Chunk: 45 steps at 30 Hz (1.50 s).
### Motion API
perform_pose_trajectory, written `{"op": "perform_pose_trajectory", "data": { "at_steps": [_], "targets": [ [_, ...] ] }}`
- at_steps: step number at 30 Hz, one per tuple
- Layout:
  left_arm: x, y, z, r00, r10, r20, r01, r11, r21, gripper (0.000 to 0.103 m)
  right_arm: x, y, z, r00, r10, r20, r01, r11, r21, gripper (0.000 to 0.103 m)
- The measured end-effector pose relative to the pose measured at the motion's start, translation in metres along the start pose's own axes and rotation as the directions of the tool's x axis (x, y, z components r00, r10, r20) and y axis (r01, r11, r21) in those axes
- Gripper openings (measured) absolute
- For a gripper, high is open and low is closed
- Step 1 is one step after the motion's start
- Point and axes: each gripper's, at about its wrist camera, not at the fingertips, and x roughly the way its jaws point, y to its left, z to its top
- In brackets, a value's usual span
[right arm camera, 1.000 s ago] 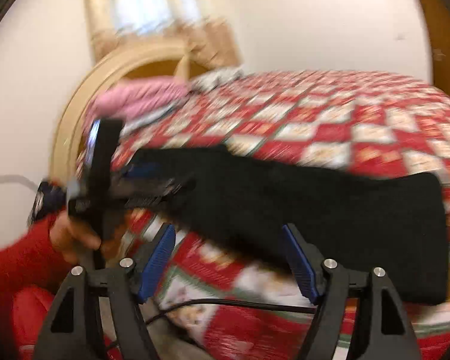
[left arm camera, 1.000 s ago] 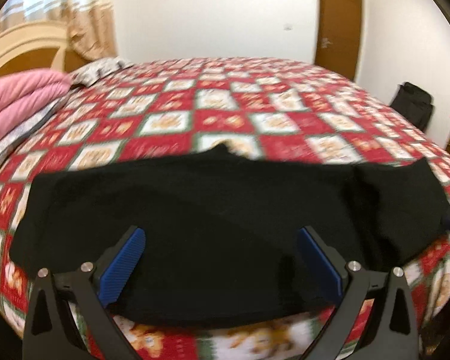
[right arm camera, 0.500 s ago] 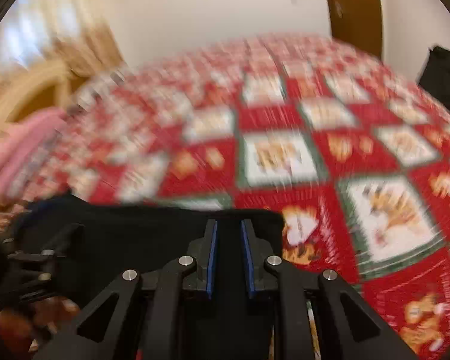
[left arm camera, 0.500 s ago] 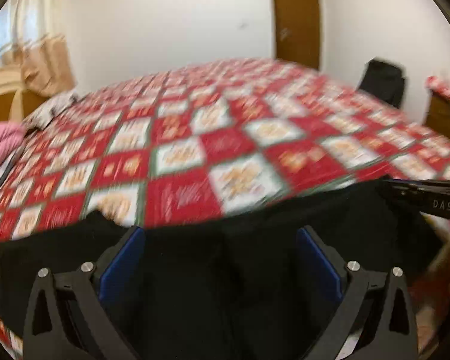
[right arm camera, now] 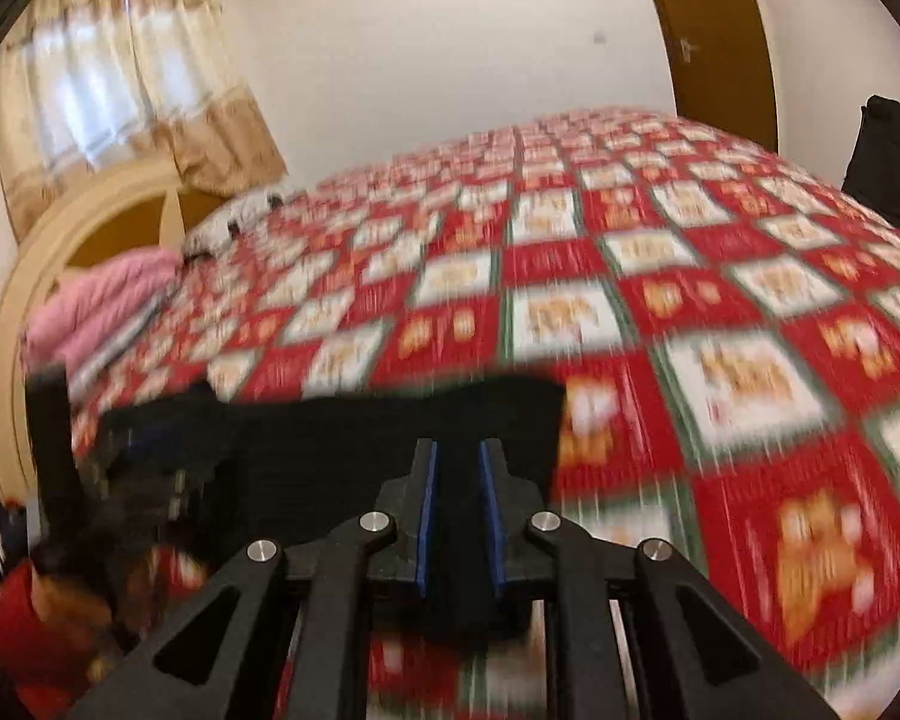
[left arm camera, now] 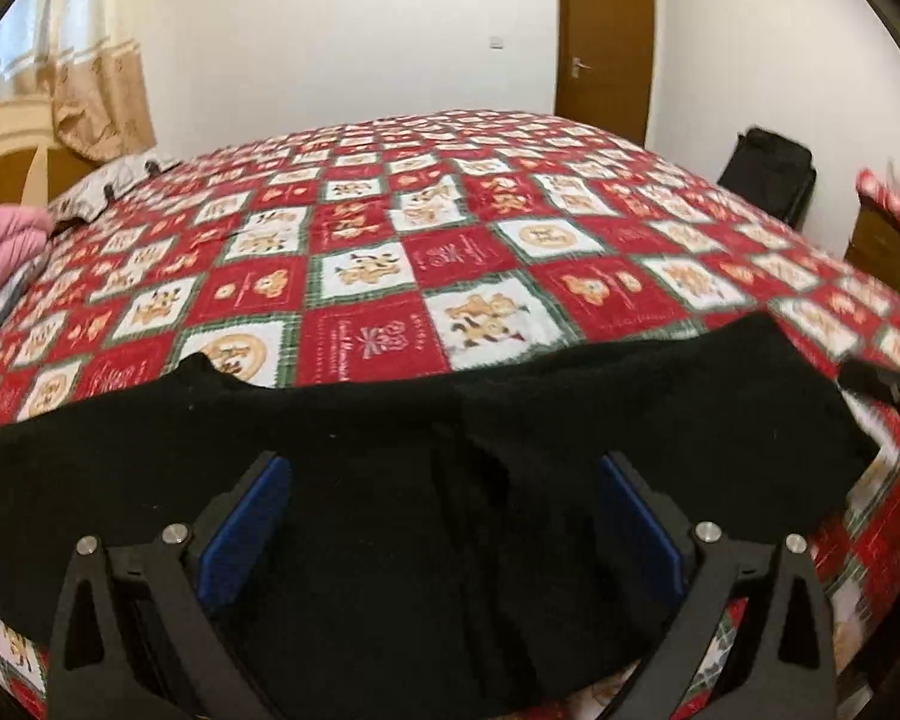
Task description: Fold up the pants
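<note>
black pants (left arm camera: 450, 480) lie along the near edge of the bed (left arm camera: 390, 252)

right gripper (right arm camera: 457, 468) pinches the pants' end (view blurred); left gripper (left arm camera: 444, 510) hovers over the middle, jaws spread wide.

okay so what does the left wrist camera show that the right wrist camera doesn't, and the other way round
Only the left wrist view shows the left tongs, wide open over the black pants, and the pants spread across their full width on the quilt.

Only the right wrist view shows the right tongs shut on the pants' edge near a corner, plus the person's red sleeve at lower left.

Both show the pants, the red patchwork quilt, the pink bedding, the curtain and the brown door.
</note>
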Motion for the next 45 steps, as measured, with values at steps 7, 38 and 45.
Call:
{"op": "perform_pose_trajectory", "data": {
  "at_steps": [7, 38, 45],
  "targets": [
    [0.013, 0.008, -0.009, 0.997, -0.027, -0.072, 0.025, 0.999, -0.021, 0.103, 0.013, -0.013, -0.032, 0.997, -0.044, -0.063, 0.049, 0.996, 0.075, 0.015],
    [-0.070, 0.304, -0.127, 0.948, 0.312, -0.058, -0.250, 0.621, -0.743, 0.094, 0.112, 0.183, -0.053, 0.946, 0.286, -0.153, -0.297, 0.954, -0.049, 0.016],
    [-0.069, 0.298, -0.116, 0.950, 0.313, 0.008, -0.197, 0.618, -0.761, 0.069, 0.110, 0.182, -0.054, 0.946, 0.289, -0.144, -0.297, 0.954, -0.041, 0.016]
  ]
}}
